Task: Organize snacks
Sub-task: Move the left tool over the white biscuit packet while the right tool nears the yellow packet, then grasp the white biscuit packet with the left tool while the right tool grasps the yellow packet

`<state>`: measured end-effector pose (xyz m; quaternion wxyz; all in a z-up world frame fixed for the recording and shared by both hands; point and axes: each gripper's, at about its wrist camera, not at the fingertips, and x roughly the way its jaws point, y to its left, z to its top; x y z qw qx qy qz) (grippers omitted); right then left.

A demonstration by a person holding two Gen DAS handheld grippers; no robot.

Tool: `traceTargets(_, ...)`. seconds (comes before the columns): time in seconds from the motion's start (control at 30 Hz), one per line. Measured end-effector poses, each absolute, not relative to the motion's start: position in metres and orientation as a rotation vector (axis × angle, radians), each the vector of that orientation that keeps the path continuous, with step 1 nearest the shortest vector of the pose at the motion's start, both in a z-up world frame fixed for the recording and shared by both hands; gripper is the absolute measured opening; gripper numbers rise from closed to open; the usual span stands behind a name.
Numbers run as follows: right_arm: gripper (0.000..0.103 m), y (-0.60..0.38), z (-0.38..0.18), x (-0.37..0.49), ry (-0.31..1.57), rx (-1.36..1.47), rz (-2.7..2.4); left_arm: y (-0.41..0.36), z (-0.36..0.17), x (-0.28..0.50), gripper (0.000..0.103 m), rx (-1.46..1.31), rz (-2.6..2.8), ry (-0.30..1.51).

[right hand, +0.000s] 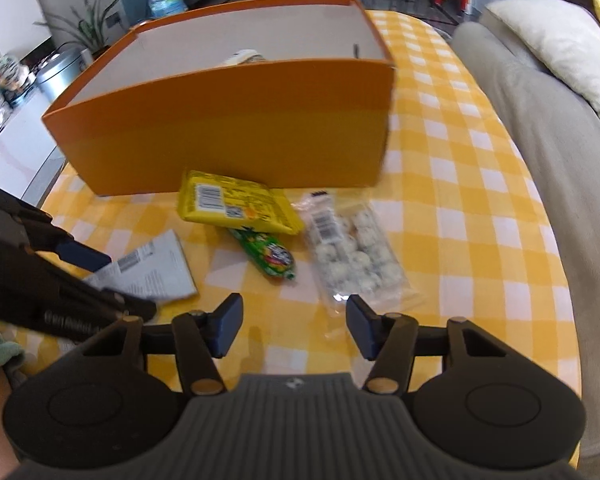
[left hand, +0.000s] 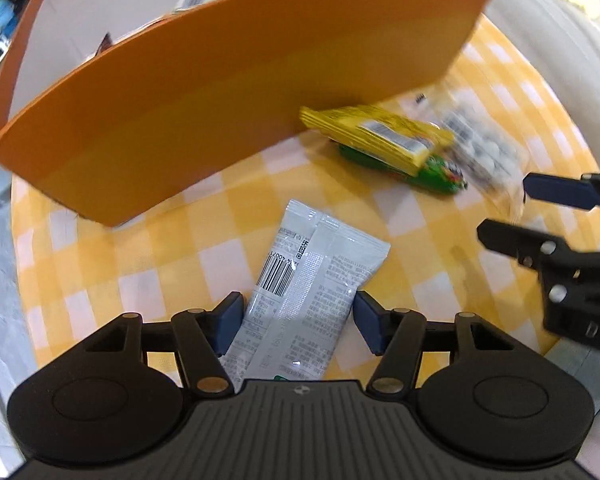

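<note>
Left wrist view: your left gripper (left hand: 298,322) is spread wide, with the grey sachet (left hand: 314,284) lying flat on the yellow checked tablecloth (left hand: 172,256) between its fingers (left hand: 230,322). Neither pad looks pressed against the wrapper, so nothing is grasped yet. Ahead stands the orange box (left hand: 228,108), a couple of packets already inside. At the foot of its front wall the yellow packet (left hand: 380,136) lies on top of the green roll (left hand: 416,170), with the clear bag of coated balls (left hand: 480,148) just beside them. Your right gripper (left hand: 508,210) shows at the right edge, also parted.

Right wrist view: your right gripper (right hand: 294,326) is released and holding nothing, hovering near the clear bag (right hand: 356,256), whose near end sits just off the right finger. The yellow packet (right hand: 236,208) touches the orange box (right hand: 236,132), and the green roll (right hand: 268,258) pokes out from under it. Over on the left, your left gripper (right hand: 112,280) straddles the grey sachet (right hand: 152,276).

My read: you're on the pick-up step for the sachet, with four snacks yet to be boxed. Next, close the left fingers on the wrapper's edges; it's thin and slick, so pinch squarely or it may slip. Then lift clear of the front wall before releasing inside.
</note>
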<state>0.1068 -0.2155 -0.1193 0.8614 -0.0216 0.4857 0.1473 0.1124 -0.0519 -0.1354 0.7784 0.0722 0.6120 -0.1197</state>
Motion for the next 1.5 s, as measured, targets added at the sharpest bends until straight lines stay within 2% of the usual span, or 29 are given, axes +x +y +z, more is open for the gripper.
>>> traceTargets(0.1,0.055,-0.201,-0.116,0.110,0.991,-0.114,0.349,-0.052,-0.138,0.115,0.071,0.173,-0.282,1.339)
traceTargets(0.4,0.055,-0.169,-0.118,0.129,0.874,-0.338,0.535,-0.068,-0.144,0.120,0.085,0.354,-0.377,1.370)
traceTargets(0.57,0.055,-0.156,-0.127,0.144,0.840,-0.423,0.581,-0.065,-0.144,0.123,0.083,0.348,-0.383,1.370)
traceTargets(0.63,0.054,-0.152,-0.132,0.147,0.842,-0.448,0.585,-0.064,-0.143,0.124,0.074,0.333,-0.381,1.370)
traceTargets(0.7,0.047,-0.149,-0.134,0.149,0.833,-0.460,0.592,-0.063,-0.142,0.125,0.067,0.324,-0.367,1.366)
traceTargets(0.73,0.046,-0.148,-0.135,0.150,0.829,-0.461,0.592,-0.062,-0.141,0.125,0.064,0.320,-0.362,1.363)
traceTargets(0.83,0.039,-0.147,-0.134,0.148,0.822,-0.453,0.593,-0.062,-0.139,0.122,0.061,0.309,-0.349,1.358)
traceTargets(1.0,0.011,-0.150,-0.129,0.143,0.798,-0.440,0.548,-0.056,-0.133,0.118,0.058,0.274,-0.291,1.344)
traceTargets(1.03,0.009,-0.152,-0.126,0.142,0.792,-0.425,0.542,-0.055,-0.130,0.117,0.058,0.259,-0.278,1.338)
traceTargets(1.1,0.006,-0.156,-0.120,0.141,0.783,-0.397,0.533,-0.051,-0.124,0.116,0.058,0.219,-0.259,1.321)
traceTargets(1.5,0.006,-0.172,-0.075,0.114,0.799,-0.292,0.412,-0.027,-0.067,0.095,0.058,-0.029,-0.195,1.193)
